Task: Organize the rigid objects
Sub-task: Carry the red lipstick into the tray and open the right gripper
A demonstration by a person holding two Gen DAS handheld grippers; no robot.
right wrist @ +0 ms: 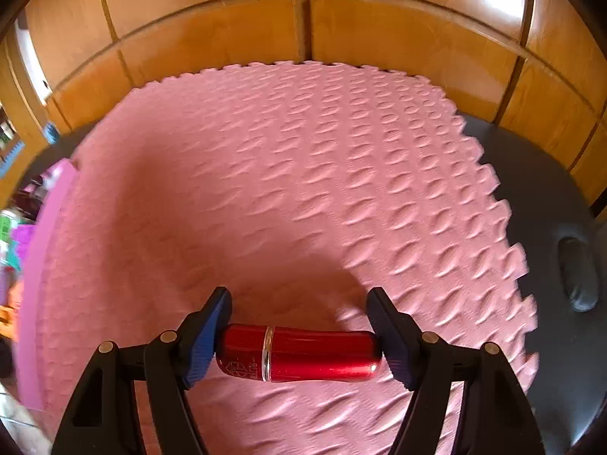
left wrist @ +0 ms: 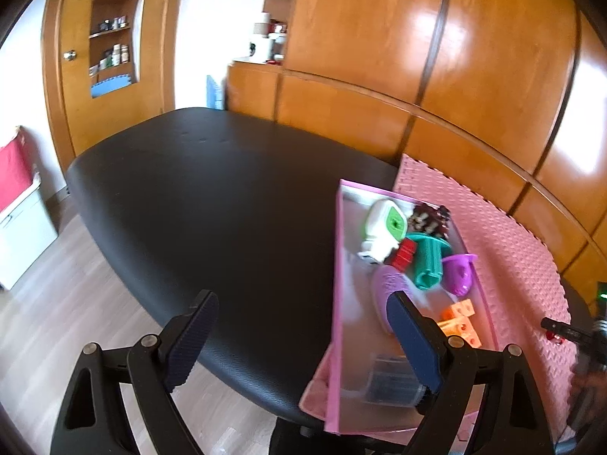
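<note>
Holding a red metal cylinder endwise, the right tongs are seen above the pink foam mat, which is laid on the black counter. The cylinder is clamped by its two ends between the blue pads and appears to be carried clear of the mat; contact with the mat cannot be ruled out from this view. The left tongs are spread wide with nothing between them, and are positioned over the near left edge of the pink box.

The box stands at the left edge of the mat. A white and green container, a teal spool, a purple cup, a lilac brush, orange blocks and a clear case are already collected in it.

The step in hand is judged to be the transfer of the cylinder toward the box. For the next move, the right tongs are to be carried left across the mat and over the box wall, then lowered onto a free patch of the box floor before being opened. The left tongs should be kept clear of that path.
</note>
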